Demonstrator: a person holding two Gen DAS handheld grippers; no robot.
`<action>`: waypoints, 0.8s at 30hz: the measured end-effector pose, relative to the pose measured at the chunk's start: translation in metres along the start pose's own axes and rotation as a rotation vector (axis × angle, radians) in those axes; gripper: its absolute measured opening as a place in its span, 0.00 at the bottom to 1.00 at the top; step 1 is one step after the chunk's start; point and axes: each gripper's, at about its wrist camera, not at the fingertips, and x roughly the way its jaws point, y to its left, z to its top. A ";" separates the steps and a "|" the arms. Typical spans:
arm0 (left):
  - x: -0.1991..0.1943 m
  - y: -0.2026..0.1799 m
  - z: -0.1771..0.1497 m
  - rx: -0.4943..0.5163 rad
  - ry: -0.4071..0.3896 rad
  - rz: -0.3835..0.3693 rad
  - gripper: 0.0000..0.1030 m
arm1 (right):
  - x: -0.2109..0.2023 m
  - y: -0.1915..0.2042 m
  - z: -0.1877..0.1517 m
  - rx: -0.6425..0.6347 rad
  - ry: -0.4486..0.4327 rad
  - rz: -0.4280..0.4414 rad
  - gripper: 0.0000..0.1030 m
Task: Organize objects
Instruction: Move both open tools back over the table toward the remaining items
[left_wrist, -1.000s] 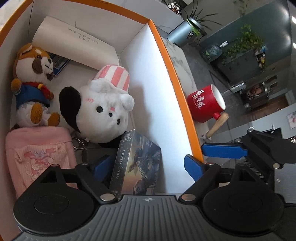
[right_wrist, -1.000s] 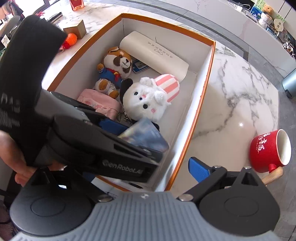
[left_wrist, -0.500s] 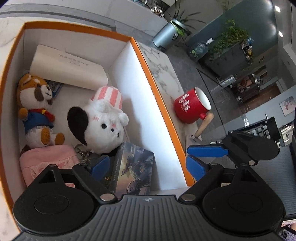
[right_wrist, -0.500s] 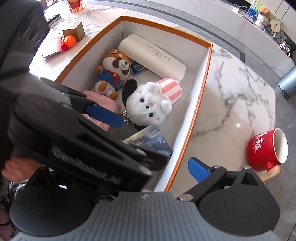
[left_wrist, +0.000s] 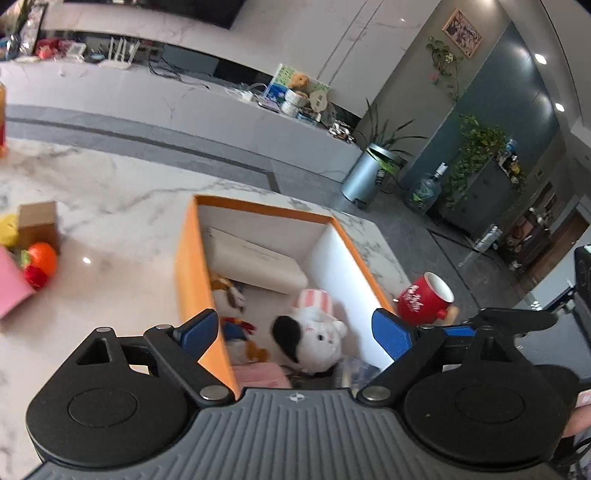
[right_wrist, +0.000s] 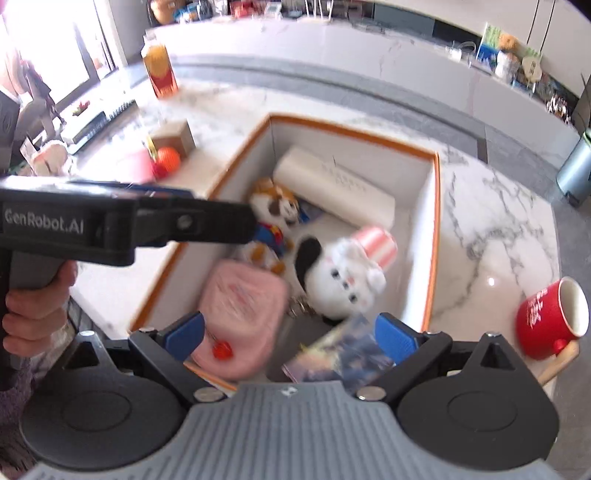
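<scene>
A white marble bench (left_wrist: 122, 206) with grey veining fills the lower left of the left wrist view. Behind it runs a grey floor strip (left_wrist: 110, 133), then a long pale counter (left_wrist: 147, 96) cluttered with small items. At the right stands a dark teal wall (left_wrist: 517, 96) with ceiling spotlights, trailing green plants (left_wrist: 476, 147) on a cabinet, a silver planter (left_wrist: 364, 177) and a framed picture (left_wrist: 461, 33). In the right wrist view, bright daylight floods a window (right_wrist: 48, 40) at upper left.

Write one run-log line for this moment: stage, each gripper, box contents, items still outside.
stage: between picks | left gripper: open, empty | right gripper: open, empty | box: white plush, pink pouch, card pack | outside: red mug
</scene>
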 end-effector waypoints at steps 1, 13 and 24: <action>-0.008 0.006 0.000 0.014 -0.014 0.044 1.00 | -0.002 0.008 0.003 -0.002 -0.022 0.007 0.96; -0.072 0.109 -0.004 -0.066 -0.127 0.481 1.00 | 0.042 0.121 0.030 -0.054 -0.143 0.133 0.97; -0.078 0.177 -0.016 -0.169 -0.082 0.510 1.00 | 0.099 0.179 0.033 0.015 -0.260 0.008 0.97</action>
